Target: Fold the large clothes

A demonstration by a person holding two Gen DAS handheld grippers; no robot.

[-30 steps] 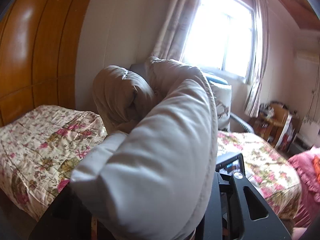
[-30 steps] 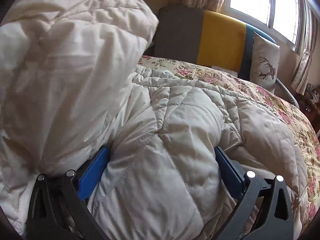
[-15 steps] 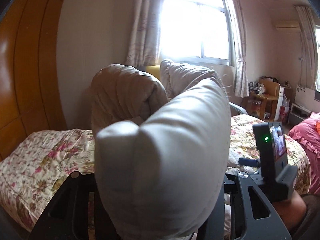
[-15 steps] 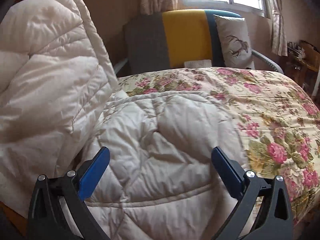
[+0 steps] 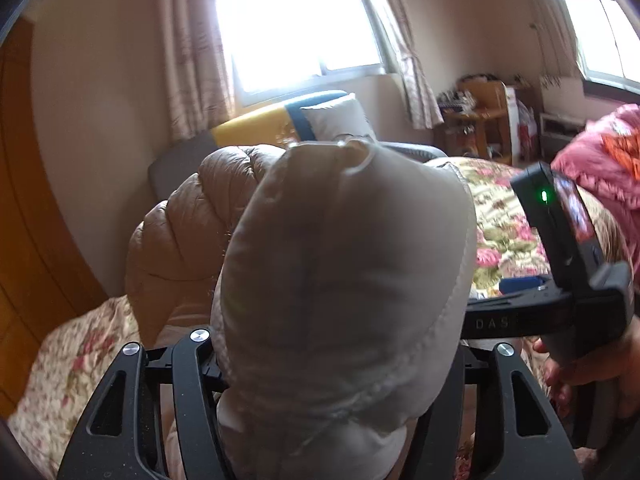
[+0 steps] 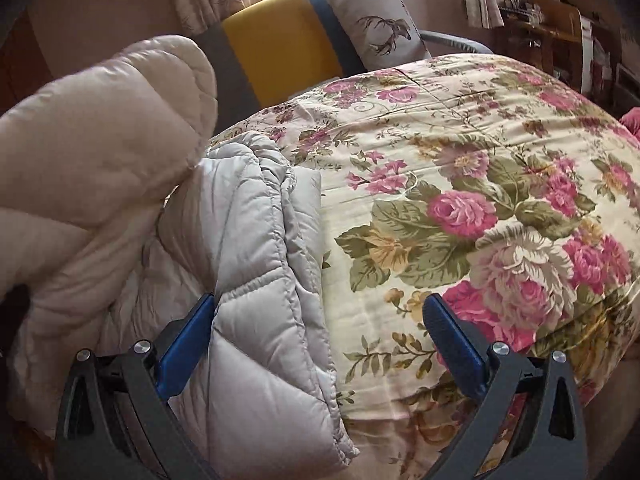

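A large puffy beige quilted jacket (image 6: 256, 280) lies folded at the left of the floral bed (image 6: 460, 184). In the left wrist view a thick fold of the jacket (image 5: 344, 280) fills the middle, and my left gripper (image 5: 340, 364) is shut on it and holds it up. My right gripper (image 6: 316, 336) is open, its blue pads (image 6: 452, 344) wide apart; the jacket's folded edge lies by the left pad and bare bedspread lies between the pads. The right gripper (image 5: 560, 280) also shows in the left wrist view, held by a hand.
A grey, yellow and blue chair (image 6: 280, 44) with a deer cushion (image 6: 380, 28) stands behind the bed. Curtained windows (image 5: 296, 20), a wooden wardrobe (image 5: 24, 200) at left, a cluttered shelf (image 5: 480, 120) and a pink bedspread (image 5: 600, 160) at right.
My right gripper has shifted right, off the jacket, so that the floral bedspread now lies between its pads. My left gripper has swung right with the held fold.
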